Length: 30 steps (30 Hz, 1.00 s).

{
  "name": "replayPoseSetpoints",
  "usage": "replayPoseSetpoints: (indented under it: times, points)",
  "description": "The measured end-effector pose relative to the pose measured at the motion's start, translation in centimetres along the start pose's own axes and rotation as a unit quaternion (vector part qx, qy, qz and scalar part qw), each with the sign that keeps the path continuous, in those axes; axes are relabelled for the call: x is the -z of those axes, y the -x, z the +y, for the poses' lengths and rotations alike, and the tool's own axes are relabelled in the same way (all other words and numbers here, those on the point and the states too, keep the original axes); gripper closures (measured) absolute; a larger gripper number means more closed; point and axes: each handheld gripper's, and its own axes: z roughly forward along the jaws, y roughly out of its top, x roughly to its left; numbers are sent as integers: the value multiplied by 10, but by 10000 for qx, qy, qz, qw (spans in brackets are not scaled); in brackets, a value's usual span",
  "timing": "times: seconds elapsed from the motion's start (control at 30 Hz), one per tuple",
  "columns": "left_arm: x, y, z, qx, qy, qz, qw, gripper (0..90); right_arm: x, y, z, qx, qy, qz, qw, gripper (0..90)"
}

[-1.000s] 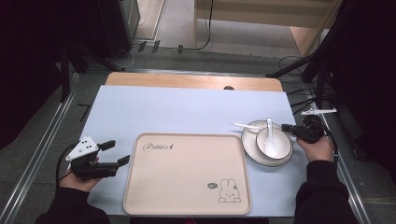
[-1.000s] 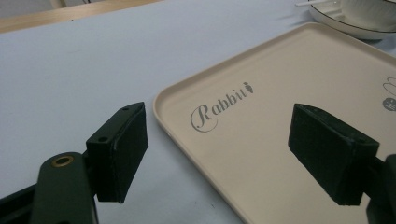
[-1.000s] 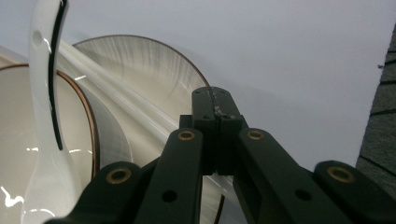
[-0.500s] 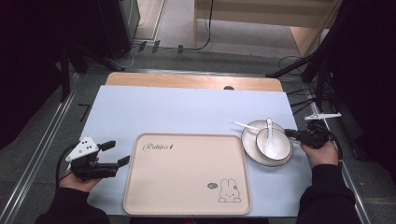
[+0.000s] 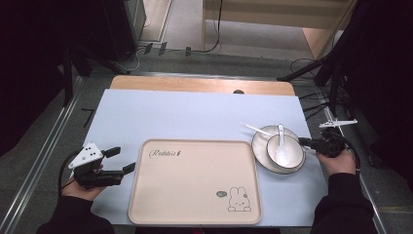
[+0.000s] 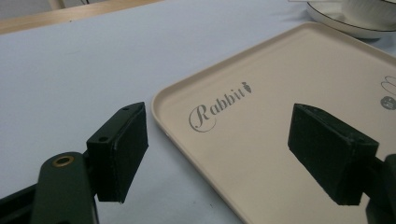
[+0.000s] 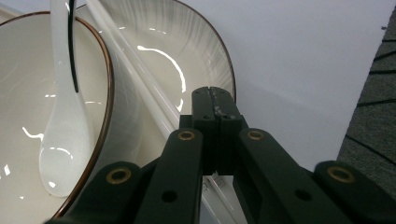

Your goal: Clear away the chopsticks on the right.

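A beige tray [image 5: 190,190] printed with "Rabbit" and a small rabbit lies bare at the table's front middle. Just left of it my left gripper [image 5: 123,159] is open, and its jaws frame the tray's corner [image 6: 280,84] with nothing between them [image 6: 219,154]. To the tray's right, a white plate [image 5: 265,163] carries a bowl [image 5: 271,148] with a white spoon [image 5: 281,151] in it and white chopsticks [image 5: 258,130] across it. My right gripper [image 5: 303,142] is shut at the plate's right rim. Its closed tips [image 7: 214,100] hover over the chopsticks [image 7: 135,65], beside the bowl [image 7: 23,70] and spoon [image 7: 65,140].
A pale blue mat [image 5: 195,117] covers the table, with a wooden strip [image 5: 199,85] along its far edge. Dark floor, cables and stands surround the table. The plate's rim [image 6: 345,28] appears at the top right of the left gripper view.
My right gripper has drawn back slightly from over the plate toward its right rim. The left gripper, tray and dishes have not moved.
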Motion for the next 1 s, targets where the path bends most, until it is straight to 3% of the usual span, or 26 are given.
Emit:
replayPoseSetpoints:
  times: [0.3, 0.43, 0.63, 0.67, 0.7, 0.87, 1.0]
  points:
    - [-1, 1, 0, -23, -34, -5, 10000, 203, 5, -2, -5, -65, -131, 147, 9998, 900]
    - [-1, 0, 0, -21, -33, -2, 10000, 203, 9, -3, -7, -60, -67, 245, 9997, 900]
    - [-1, 0, 0, -27, -39, -16, 10000, 204, 14, -3, -5, 69, 121, 88, 9999, 763]
    - [-1, 0, 0, -22, -26, -16, 10000, 205, 16, -4, -5, 237, 269, 17, 9994, 656]
    - [-1, 0, 0, -22, -23, -14, 10000, 205, 16, -4, -5, 307, 295, -25, 9991, 656]
    - [-1, 1, 0, -29, -42, -16, 10000, 206, 11, -7, -5, 384, 129, 8, 9992, 648]
    - [-1, 1, 0, -23, -37, -14, 10000, 208, 6, -9, -5, 445, -36, 68, 9990, 692]
